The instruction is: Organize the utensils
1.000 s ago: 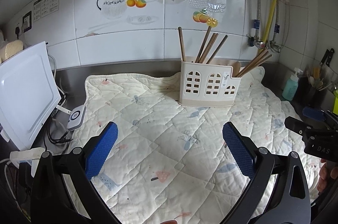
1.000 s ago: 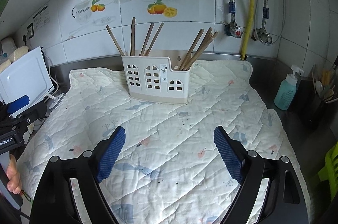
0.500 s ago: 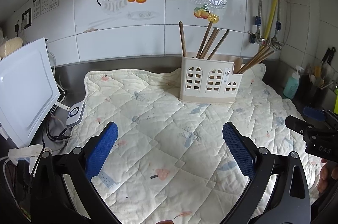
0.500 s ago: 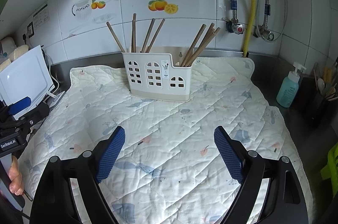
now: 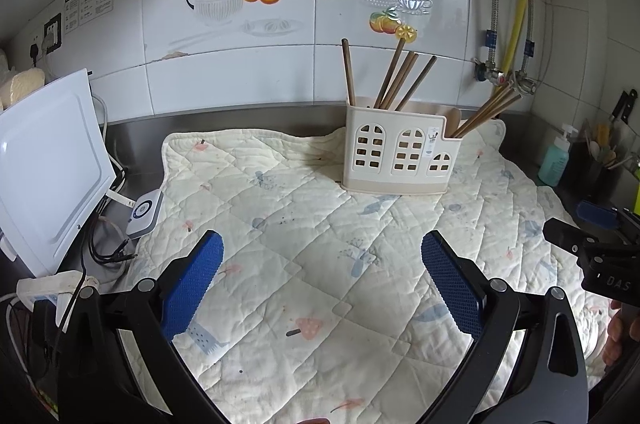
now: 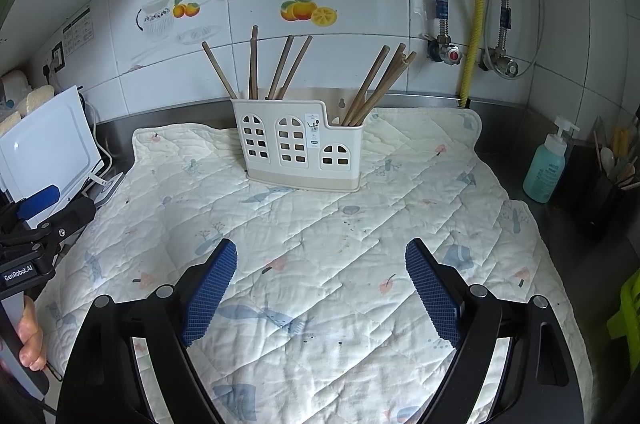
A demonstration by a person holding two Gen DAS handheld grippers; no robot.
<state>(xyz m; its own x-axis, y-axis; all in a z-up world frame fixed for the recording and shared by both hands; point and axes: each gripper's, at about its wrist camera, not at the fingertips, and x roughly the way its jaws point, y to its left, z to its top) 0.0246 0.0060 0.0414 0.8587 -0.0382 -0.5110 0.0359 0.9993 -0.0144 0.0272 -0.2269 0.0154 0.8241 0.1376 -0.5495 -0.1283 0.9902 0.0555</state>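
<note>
A: Tiled kitchen wall; steel bench [image 5: 132, 180] spread with a quilted mat [image 6: 320, 224]. What stands at far left?

B: A white board [image 5: 48, 164] beside cables. Next, the left gripper [image 5: 320, 264], jaws spread wide and empty, hovering over the mat.

A: And the task's thing?

B: The cream utensil holder [image 6: 304, 148] stands upright near the mat's rear edge. Its taller left compartment holds four chopsticks [image 6: 276, 68]; the lower right compartment holds a leaning bundle [image 6: 380, 80].

A: Then?

B: The right gripper [image 6: 320, 280], jaws likewise released, holding nothing. At far right, a soap bottle [image 6: 546, 164].

A: Which step?

B: Judged: either finished or about to sort; no utensil lies loose. A next move would require reaching forward and pinching one stick near its top.
</note>
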